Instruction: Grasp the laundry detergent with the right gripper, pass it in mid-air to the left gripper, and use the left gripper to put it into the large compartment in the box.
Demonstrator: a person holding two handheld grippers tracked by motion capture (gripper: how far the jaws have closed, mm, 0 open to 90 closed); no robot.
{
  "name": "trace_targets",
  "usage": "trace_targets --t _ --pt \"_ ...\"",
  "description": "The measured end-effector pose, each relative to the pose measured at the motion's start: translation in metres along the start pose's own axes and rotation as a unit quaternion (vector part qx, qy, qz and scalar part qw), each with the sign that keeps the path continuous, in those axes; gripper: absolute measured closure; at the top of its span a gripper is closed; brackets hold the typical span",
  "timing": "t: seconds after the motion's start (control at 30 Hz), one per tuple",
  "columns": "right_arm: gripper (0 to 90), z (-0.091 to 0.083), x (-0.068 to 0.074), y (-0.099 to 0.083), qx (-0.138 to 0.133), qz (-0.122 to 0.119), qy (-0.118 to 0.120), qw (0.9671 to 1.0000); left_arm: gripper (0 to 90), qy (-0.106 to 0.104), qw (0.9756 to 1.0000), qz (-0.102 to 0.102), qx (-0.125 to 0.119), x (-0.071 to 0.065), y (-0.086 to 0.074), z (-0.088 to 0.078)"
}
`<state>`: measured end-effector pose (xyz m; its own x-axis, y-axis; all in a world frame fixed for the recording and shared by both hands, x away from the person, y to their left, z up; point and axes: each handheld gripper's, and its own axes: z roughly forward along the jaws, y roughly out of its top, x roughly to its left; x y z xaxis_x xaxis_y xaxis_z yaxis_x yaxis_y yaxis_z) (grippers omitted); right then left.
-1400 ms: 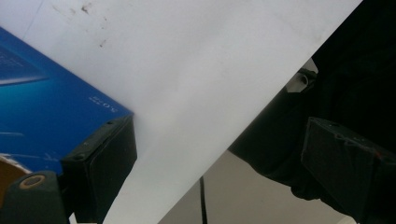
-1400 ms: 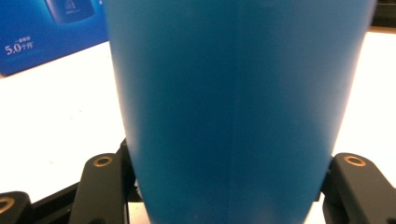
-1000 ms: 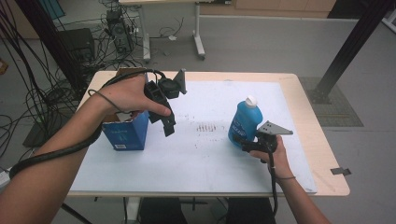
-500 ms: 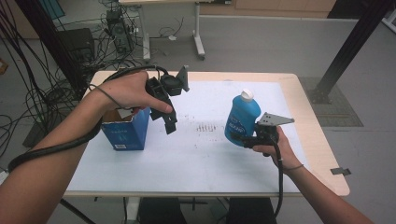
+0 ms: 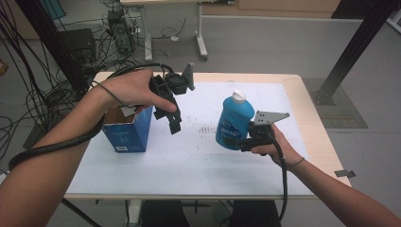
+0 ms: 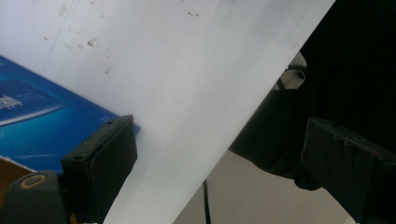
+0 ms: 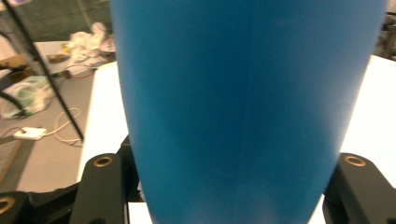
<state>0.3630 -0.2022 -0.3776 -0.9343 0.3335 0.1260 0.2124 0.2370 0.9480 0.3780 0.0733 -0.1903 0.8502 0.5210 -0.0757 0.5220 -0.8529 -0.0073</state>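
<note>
White tabletop (image 5: 189, 161): right gripper (image 5: 243, 142) clamps blue bottle (image 5: 234, 120), upright, cap up; left gripper (image 5: 172, 118) wide, empty

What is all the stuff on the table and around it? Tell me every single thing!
Bottle: one, blue with a white cap, lifted off the table and tilted, gripped low on its body.
Box: one, blue cardboard with the top open, at the left of the table.
Table: one, wooden edge with a white sheet on top.
Second table: one, white legs, behind on the grey floor.
Cables: many, black, on the floor at the left.
Right gripper: one, black, shut on the bottle.
Left gripper: one, black, jaws open with nothing between them, held above the box.
Forearms and hands: two, coming in from the bottom.
</note>
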Motion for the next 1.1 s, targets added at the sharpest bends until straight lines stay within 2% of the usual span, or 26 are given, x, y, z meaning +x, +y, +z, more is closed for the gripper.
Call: trace_targets --t 0.07,0.2,0.23,0.33,0.4,0.63,1.1 --pt "39.1 0.004 0.004 0.005 -0.003 -0.003 0.019 0.9998 10.9 0.0 1.0 0.002 0.0 -0.001 0.001 -0.001" --pt "39.1 0.008 0.007 0.009 -0.006 -0.002 0.036 0.9993 11.0 0.0 1.0 0.009 0.001 -0.003 0.003 -0.003" --pt "39.2 0.011 0.009 0.011 -0.007 -0.003 0.047 0.9989 11.0 -0.002 0.9999 0.016 0.0 -0.005 0.004 -0.005" --pt "39.2 0.014 0.012 0.013 -0.004 -0.006 0.058 0.9983 11.0 -0.004 0.9998 0.022 -0.003 -0.008 0.005 -0.007" --pt "39.1 0.017 0.014 0.015 0.0 -0.013 0.07 0.9975 11.0 -0.006 0.9994 0.033 -0.002 -0.011 0.007 -0.009" --pt "39.2 0.024 0.02 0.021 0.009 -0.03 0.093 0.9952 11.0 -0.007 0.9986 0.052 -0.003 -0.019 0.01 -0.013" --pt "39.4 0.037 0.03 0.028 0.023 -0.046 0.115 0.992 11.1 -0.005 0.9966 0.082 -0.002 -0.03 0.016 -0.021"
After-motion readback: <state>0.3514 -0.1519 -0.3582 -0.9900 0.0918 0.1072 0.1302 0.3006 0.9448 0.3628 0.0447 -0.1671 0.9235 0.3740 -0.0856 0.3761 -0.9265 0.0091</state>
